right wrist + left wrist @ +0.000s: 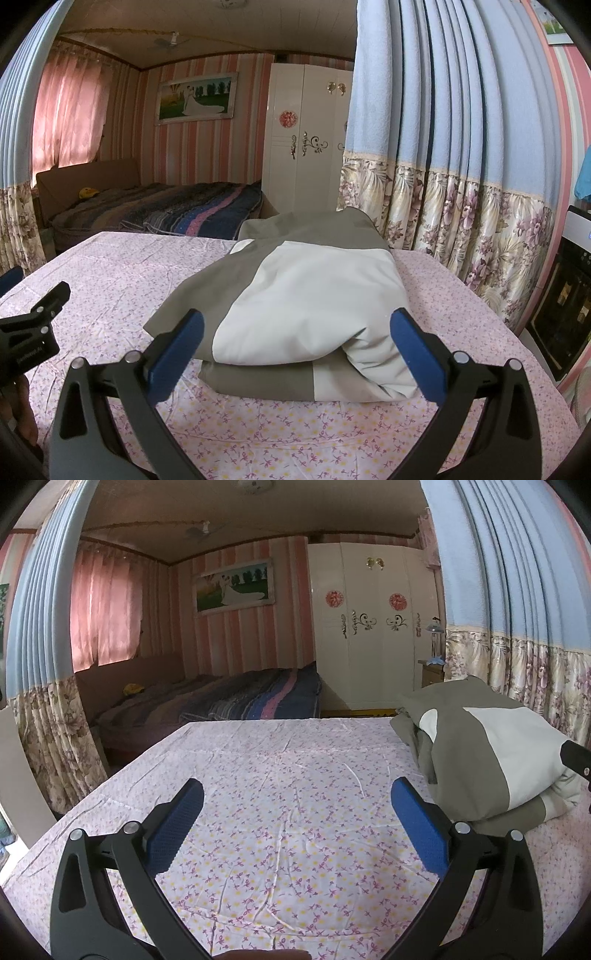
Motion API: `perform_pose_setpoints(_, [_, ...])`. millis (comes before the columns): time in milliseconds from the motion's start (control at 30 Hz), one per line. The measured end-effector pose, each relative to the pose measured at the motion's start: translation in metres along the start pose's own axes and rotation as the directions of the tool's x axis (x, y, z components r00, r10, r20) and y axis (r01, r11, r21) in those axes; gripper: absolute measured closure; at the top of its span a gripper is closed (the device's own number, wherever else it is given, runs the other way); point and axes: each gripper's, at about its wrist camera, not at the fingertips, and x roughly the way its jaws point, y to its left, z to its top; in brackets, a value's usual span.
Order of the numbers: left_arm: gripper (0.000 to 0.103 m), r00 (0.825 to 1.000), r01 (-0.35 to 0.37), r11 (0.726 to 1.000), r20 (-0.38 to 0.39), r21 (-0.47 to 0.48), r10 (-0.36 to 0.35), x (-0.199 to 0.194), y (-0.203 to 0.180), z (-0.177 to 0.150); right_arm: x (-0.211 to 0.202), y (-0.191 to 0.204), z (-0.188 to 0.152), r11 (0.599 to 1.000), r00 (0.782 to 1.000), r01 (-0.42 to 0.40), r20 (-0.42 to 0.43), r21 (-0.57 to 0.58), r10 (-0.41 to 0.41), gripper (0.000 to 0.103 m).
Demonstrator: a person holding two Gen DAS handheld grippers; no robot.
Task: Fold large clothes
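Observation:
A large olive-grey and white garment (pixel 295 295) lies folded in a thick bundle on the floral sheet (pixel 110 280). My right gripper (pixel 295 339) is open and empty, just in front of the bundle's near edge, its blue pads (pixel 417 350) wide apart. In the left wrist view the bundle (pixel 491 753) sits at the right. My left gripper (pixel 295 812) is open and empty over bare sheet (pixel 280 849), left of the bundle. It also shows in the right wrist view (pixel 33 325) at the left edge.
Blue and floral curtains (pixel 461 166) hang close behind the table on the right, and another curtain (pixel 40 664) on the left. A bed with a striped quilt (pixel 236 698) and a white wardrobe (pixel 369 627) stand beyond. A dark appliance (pixel 565 295) is at the right.

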Motion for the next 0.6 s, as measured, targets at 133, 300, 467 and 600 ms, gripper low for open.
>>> perform_pose_setpoints(133, [0.003,1.0,-0.007,1.0,0.005,0.0,0.007,0.0004,0.0006,0.0008,0.0002,0.0002,0.0,1.0,1.0,0.002,-0.001,-0.003,-0.002,0.002])
perform_pose_setpoints(300, [0.003,1.0,-0.011,1.0,0.011,0.014,0.011,0.0007,-0.0019,0.0011,0.0001,-0.0008,0.0002,1.0,1.0,0.001,0.0,-0.003,-0.001,0.002])
perform_pose_setpoints(467, [0.003,1.0,-0.013,1.0,0.014,0.021,0.012,0.0006,-0.0035,0.0011,0.0006,-0.0014,0.0001,1.0,1.0,-0.001,0.001,-0.004,0.001,0.002])
perform_pose_setpoints(600, [0.003,1.0,-0.01,1.0,0.012,0.018,0.009,-0.0001,-0.004,0.0008,0.0005,-0.003,0.0004,1.0,1.0,-0.002,0.001,-0.005,0.002,0.002])
